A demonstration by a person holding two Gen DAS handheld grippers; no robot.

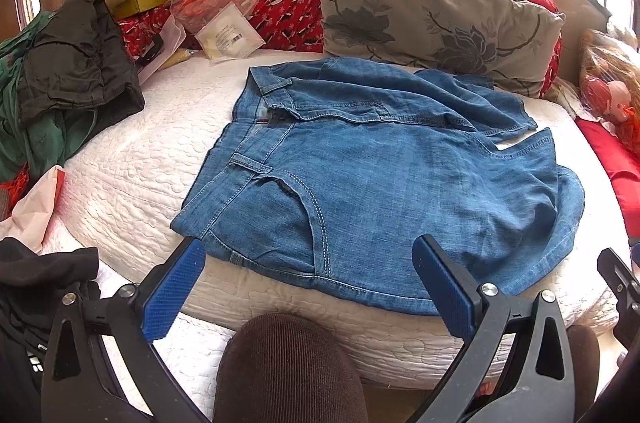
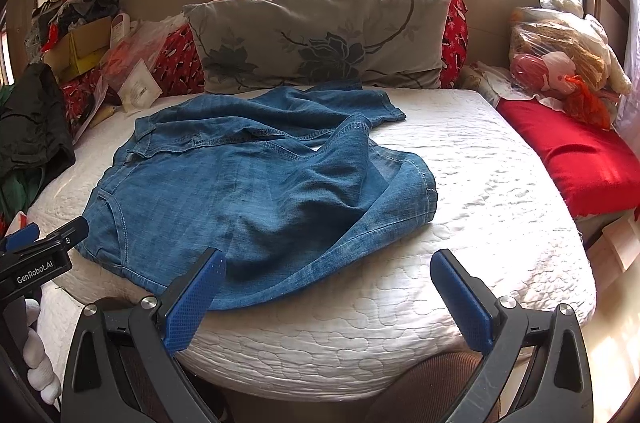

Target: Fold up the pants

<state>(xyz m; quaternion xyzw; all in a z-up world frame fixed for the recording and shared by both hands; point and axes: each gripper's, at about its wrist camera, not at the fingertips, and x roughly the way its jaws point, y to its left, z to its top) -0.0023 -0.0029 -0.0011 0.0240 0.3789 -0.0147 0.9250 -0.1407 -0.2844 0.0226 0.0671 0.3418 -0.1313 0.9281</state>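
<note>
Left wrist view: low at the near edge of the bed (image 1: pixel 120 183), facing across it toward the grey pillow (image 1: pixel 432 23), close over the waistband end of the jeans (image 1: pixel 380 183) ahead of the left claw (image 1: pixel 312 287). Right wrist view: same near edge, further right, facing the window wall, right claw (image 2: pixel 328 295) spread above the jeans' hem side. Shared: jeans, pillow, quilted bed top, clutter far left; left claw seen at the right view's left edge.

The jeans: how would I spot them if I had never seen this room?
Find the white quilted bed under the window. In front of the grey flowered pillow lie the jeans, the only blue denim there, loosely bunched.
</note>
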